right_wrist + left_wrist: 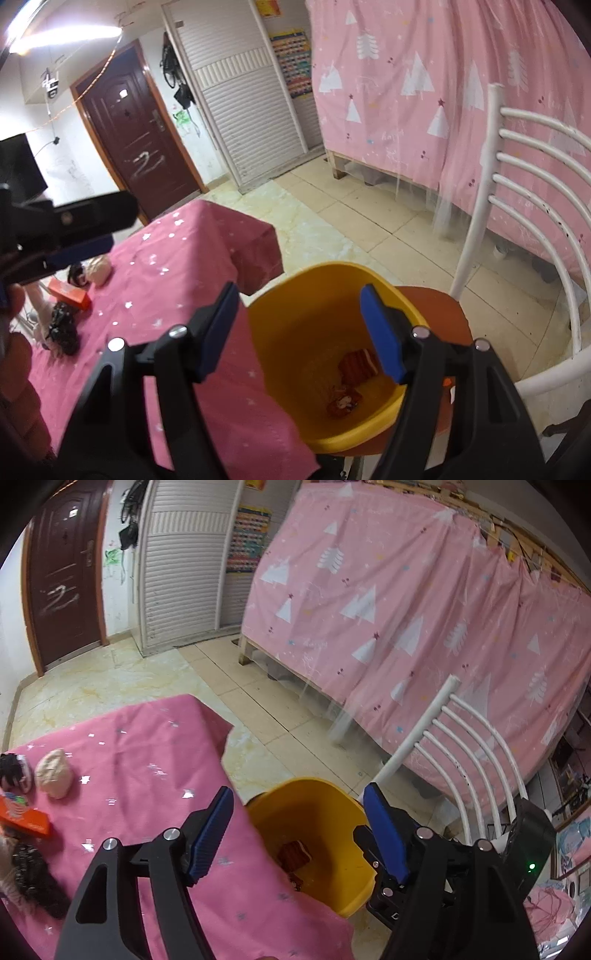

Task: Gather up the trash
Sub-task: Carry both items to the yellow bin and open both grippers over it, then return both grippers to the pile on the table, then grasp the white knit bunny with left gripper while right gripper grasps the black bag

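Over the yellow bin (325,354), both tools hang spread and empty, right tool (301,330), left tool (299,834). Wrappers (356,365) lie inside. Next, likely, the crumpled wad (54,773) at ten o'clock on the tabletop (147,760).

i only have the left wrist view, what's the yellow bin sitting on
Observer: The yellow bin stands on a chair seat, brown, beside the table.
Operator: how many wrappers in it, i see one
Observer: Two: a striped red wrapper and a smaller second wrapper below it.
Operator: right gripper holding anything
Observer: No. The right gripper is above the bin, jaws open and empty.
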Demonstrator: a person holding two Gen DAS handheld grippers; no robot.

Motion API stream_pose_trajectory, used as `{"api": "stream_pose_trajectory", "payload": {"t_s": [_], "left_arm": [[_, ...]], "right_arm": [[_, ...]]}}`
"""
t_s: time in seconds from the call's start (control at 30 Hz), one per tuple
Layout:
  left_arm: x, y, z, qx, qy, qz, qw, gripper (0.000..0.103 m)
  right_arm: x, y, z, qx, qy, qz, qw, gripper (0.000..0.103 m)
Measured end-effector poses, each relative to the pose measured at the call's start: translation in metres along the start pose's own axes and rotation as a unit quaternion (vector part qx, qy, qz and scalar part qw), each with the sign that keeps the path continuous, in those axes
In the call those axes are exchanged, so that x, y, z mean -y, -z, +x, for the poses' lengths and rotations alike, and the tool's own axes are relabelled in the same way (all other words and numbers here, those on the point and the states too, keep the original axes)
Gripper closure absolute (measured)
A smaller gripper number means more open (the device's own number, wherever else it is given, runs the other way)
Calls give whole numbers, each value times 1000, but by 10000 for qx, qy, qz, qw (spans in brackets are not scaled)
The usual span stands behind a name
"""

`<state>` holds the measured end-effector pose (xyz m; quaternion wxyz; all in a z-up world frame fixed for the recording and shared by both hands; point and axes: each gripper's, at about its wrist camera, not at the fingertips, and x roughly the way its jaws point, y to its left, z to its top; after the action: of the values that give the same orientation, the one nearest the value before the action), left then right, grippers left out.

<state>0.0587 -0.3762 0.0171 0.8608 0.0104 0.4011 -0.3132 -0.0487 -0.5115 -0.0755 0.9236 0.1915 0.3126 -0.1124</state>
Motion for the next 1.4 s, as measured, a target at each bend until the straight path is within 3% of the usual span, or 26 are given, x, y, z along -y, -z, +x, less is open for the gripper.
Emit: {"api": "stream_pose_trajectory", "payload": {"t_s": [0.1,0.4,0.7,0.97,1.13,1.4], "left_arm": [[-13,-1,-18,136,-193,-11,9997,37],[-70,-3,-72,472,-903,-324,9943,37],[-142,4,-120,720,-1770,-851,9779,30],[-198,12,-137,652,-2226,-1238,9648,29],[-227,18,-129,447,-2228,-1483,9625,28],[-247,21,-108,205,-1738,-1654,9706,30]], "right_arm": [[-17,-3,-3,56,-110,-70,9999,30],[-90,-5,6,-26,-503,-590,9970,30],[-161,-2,13,-184,-883,-1160,9891,29],[-214,12,20,-404,-1244,-1560,9791,29],[-239,19,24,-538,-1370,-1786,9729,29],[-263,31,34,-779,-1450,-2007,9657,29]]}}
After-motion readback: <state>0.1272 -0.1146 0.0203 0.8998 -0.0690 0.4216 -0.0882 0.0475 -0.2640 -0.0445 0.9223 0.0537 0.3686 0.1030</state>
